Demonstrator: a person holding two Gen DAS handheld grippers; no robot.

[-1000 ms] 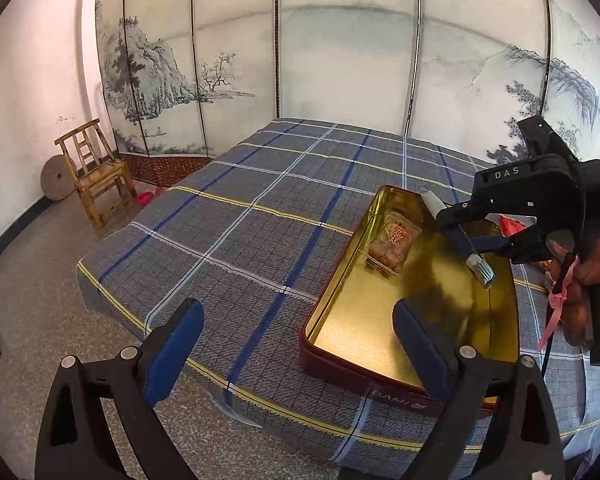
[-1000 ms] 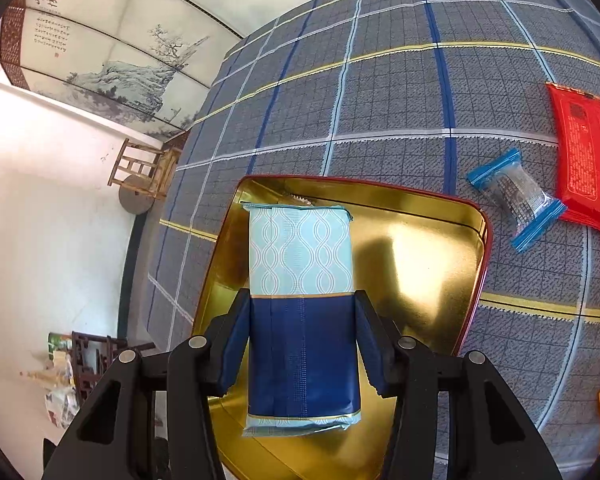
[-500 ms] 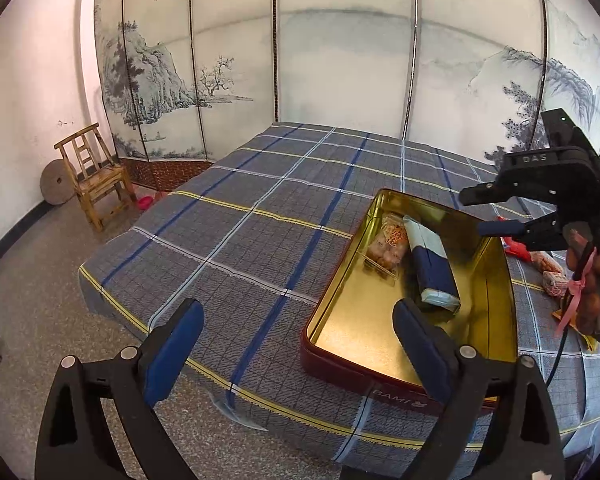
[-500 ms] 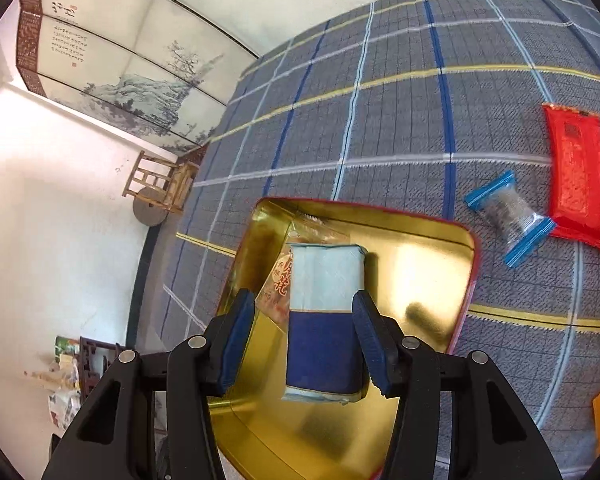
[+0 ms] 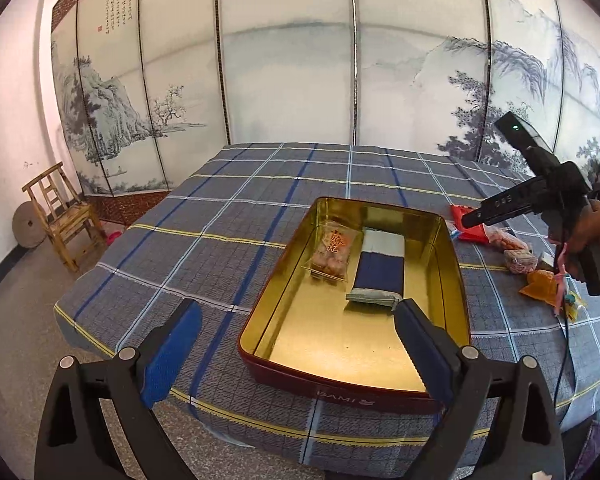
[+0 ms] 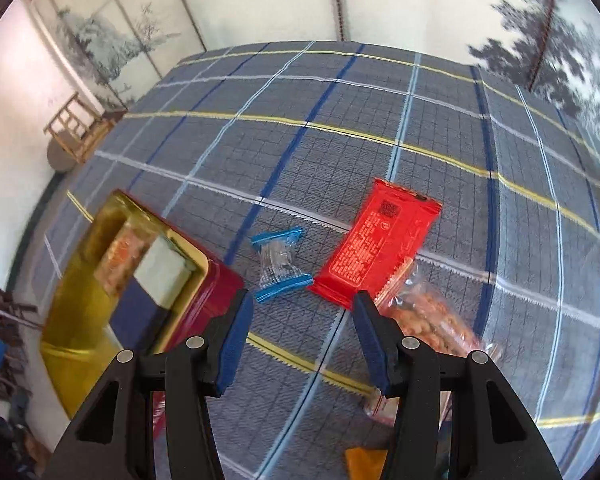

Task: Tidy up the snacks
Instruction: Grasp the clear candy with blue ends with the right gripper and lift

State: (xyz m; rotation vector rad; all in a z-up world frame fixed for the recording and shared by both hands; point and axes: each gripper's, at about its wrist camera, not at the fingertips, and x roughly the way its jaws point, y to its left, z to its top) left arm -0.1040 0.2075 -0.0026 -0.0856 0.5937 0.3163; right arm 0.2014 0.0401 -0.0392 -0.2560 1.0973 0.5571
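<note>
Left wrist view: left gripper (image 5: 296,344) spread wide, nothing between the pads, hovering off the near edge of the table (image 5: 236,216) and pointing at the tin (image 5: 456,280). Tin's long axis runs away from the camera. Inside it a clear biscuit pack (image 5: 334,249) and a blue-and-white packet (image 5: 380,266) lie side by side, both lengthwise. Loose snacks sit on the cloth right of the tin, under the right gripper (image 5: 482,216), which a hand (image 5: 596,236) holds tilted down; its jaws can't be read from here. Right hand is clearly nearer the loose pile.

Right wrist view: right gripper (image 6: 302,338) partly spread, empty, angled steeply down at the cloth. Blue-ended candy (image 6: 280,264) lies just ahead of the fingertips, slightly left of centre, twisted ends across the jaw line. Red packet (image 6: 374,246) is just right of it, long axis diagonal, near end close to the right pad. Nut bag (image 6: 428,320) overlaps the red packet's near corner, partly behind the right finger. Tin sits to the left, apart from the candy. My read: candy is the next pick, short forward drop.
</note>
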